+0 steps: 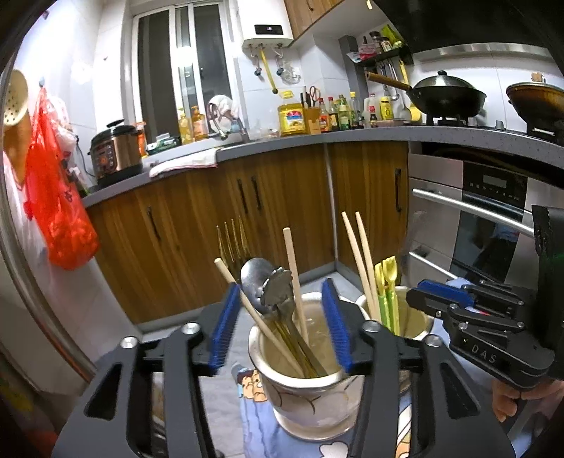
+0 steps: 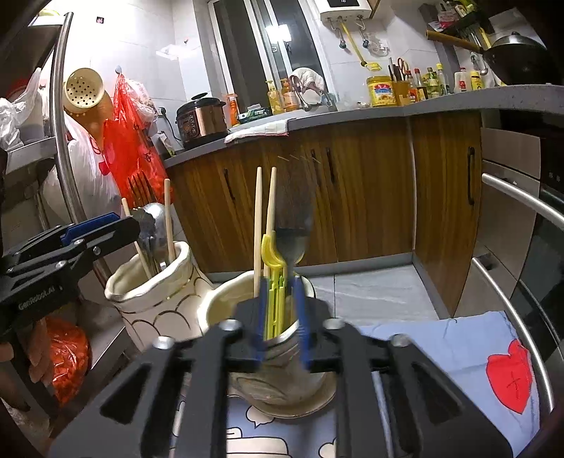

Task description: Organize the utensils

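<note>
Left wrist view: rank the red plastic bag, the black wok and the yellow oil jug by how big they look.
1. red plastic bag, nearest, so unsure.
2. black wok.
3. yellow oil jug.

I can read "DAS" in pale letters on the black body of the right gripper (image 1: 412,299), seen from my left camera. From my right camera, "GenRobot.AI" runs along the black body of the left gripper (image 2: 132,222). The white wall-mounted water heater (image 1: 268,24) has a lit display, its digits too small to read.
</note>
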### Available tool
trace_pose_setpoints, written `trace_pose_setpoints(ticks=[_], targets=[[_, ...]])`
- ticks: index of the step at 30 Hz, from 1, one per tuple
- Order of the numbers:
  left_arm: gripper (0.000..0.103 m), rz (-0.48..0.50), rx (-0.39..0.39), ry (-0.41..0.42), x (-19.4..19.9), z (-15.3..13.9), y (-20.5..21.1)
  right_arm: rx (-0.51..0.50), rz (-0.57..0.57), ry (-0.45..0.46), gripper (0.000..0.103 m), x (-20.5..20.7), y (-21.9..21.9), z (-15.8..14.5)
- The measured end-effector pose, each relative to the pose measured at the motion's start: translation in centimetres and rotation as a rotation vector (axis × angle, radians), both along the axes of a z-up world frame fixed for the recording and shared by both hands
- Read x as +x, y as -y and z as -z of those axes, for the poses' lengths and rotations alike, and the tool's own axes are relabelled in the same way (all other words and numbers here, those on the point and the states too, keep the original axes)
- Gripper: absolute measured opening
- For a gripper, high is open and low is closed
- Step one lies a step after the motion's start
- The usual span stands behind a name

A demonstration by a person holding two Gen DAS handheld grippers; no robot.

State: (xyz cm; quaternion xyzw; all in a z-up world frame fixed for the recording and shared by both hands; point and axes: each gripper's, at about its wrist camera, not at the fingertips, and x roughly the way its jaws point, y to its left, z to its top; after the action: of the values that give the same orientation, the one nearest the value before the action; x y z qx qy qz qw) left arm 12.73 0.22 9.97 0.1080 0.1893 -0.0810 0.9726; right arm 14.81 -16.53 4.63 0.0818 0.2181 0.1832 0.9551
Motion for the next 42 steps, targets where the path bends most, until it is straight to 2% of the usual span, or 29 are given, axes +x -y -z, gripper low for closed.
trace_pose_setpoints(ticks=[2,7,11,13,16,21,26,30,42], targets=[[0.062,-0.009,-0.012,0.005,-0.8,-0.4,-0.1,0.0,0.0,0.004,0.027,-0.5,0.2,-0.5],[0.071,-0.022,-0.035,-0.013,-2.5,-1.1,-0.3,-0.001,-0.012,-0.032,0.051,-2.1,1.1,-1.4],[0.081,-0.04,-0.038,-0.033,-4.3,-1.5,-0.2,-0.026,-0.028,-0.049,0.059,-4.0,1.3,-2.0],[0.086,-0.047,-0.04,-0.047,-5.3,-1.5,-0.2,-0.043,-0.037,-0.052,0.072,-5.1,1.5,-2.3],[0.092,-0.069,-0.052,-0.069,-7.0,-0.8,-0.4,-0.061,-0.05,-0.063,0.081,-6.8,1.7,-2.6],[0.095,-0.11,-0.084,-0.094,-8.9,1.4,-0.6,-0.119,-0.048,-0.032,0.098,-9.2,1.6,-2.5],[0.096,-0.141,-0.115,-0.061,-9.8,3.0,-0.9,-0.149,-0.026,0.037,0.098,-11.2,1.3,-2.4],[0.097,-0.146,-0.089,-0.066,-9.8,4.2,-1.0,-0.173,0.014,0.072,0.098,-12.0,1.3,-2.2],[0.097,-0.156,-0.102,-0.077,-9.7,4.6,-1.6,-0.152,0.061,0.052,0.098,-11.8,2.3,-1.6]])
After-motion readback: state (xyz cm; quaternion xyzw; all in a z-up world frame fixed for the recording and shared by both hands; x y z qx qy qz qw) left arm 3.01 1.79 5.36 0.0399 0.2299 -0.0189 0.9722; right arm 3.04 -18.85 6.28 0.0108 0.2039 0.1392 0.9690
